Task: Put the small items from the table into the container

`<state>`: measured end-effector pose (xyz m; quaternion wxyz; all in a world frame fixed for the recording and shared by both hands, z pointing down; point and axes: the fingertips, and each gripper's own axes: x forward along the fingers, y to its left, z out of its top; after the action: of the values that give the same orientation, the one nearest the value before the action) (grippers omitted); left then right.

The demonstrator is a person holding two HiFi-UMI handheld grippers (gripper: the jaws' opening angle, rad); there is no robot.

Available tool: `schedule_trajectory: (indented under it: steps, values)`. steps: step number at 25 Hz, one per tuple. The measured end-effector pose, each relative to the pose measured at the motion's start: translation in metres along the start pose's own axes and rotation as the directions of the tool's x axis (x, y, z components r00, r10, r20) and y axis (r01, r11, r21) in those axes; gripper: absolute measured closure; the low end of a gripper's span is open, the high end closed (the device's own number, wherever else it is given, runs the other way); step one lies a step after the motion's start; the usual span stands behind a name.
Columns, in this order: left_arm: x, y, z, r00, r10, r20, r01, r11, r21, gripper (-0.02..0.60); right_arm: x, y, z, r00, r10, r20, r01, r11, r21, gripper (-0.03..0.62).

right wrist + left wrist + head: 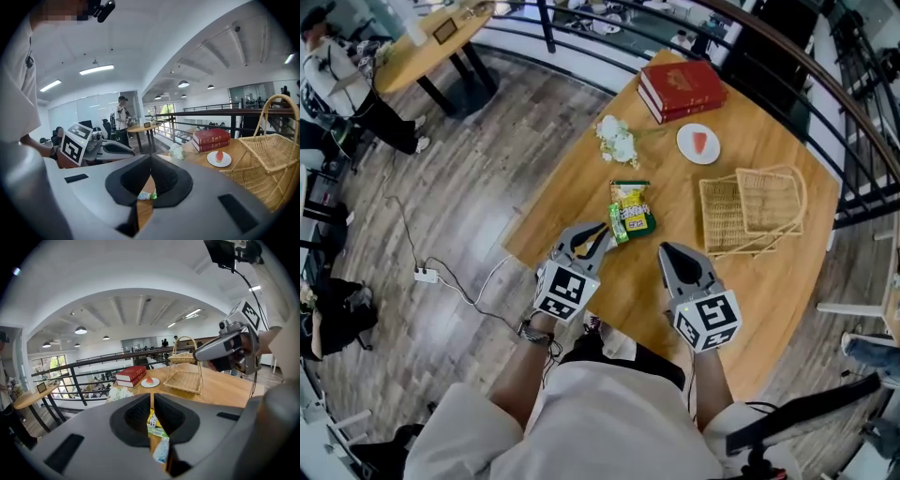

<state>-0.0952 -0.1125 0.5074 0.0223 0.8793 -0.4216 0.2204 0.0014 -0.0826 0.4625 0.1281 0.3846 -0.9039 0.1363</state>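
The left hand-held gripper [598, 234] and the right hand-held gripper [667, 251] are hovering over the tabletop [769, 281], both closed and empty. The snack packets [631, 211] are lying just ahead, left of the basket [755, 206].

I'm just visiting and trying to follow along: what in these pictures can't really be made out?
- Snack packets: print too small in the head view; in the left gripper view the shut jaws cover most of them.
- Red books: cover lettering too small in every view.
- Red piece on the small plate: too small to identify.
- Wicker basket: cut off by the right gripper view's edge.
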Motion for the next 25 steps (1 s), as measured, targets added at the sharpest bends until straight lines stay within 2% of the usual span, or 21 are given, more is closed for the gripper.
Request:
schedule_trajectory:
  steps: [8, 10, 14, 25]
  values:
    - [0.010, 0.002, -0.056, 0.990, -0.061, -0.125, 0.058, 0.998, -0.024, 0.568, 0.025, -0.001, -0.030, 0.998, -0.013, -0.057, 0.016, 0.998, 0.055, 0.579]
    - [0.014, 0.001, -0.071, 0.984, -0.084, -0.159, 0.079, 0.996, -0.037, 0.541, 0.031, -0.001, -0.039, 0.997, -0.007, -0.074, 0.012, 0.998, 0.067, 0.579]
    - [0.019, -0.006, -0.095, 0.967, -0.127, -0.223, 0.120, 0.992, -0.047, 0.491, 0.042, 0.000, -0.058, 0.994, 0.007, -0.110, 0.003, 0.996, 0.093, 0.579]
    - [0.037, -0.016, -0.145, 0.909, -0.222, -0.352, 0.218, 0.975, -0.051, 0.433, 0.060, 0.001, -0.095, 0.984, 0.020, -0.175, 0.005, 0.990, 0.138, 0.579]
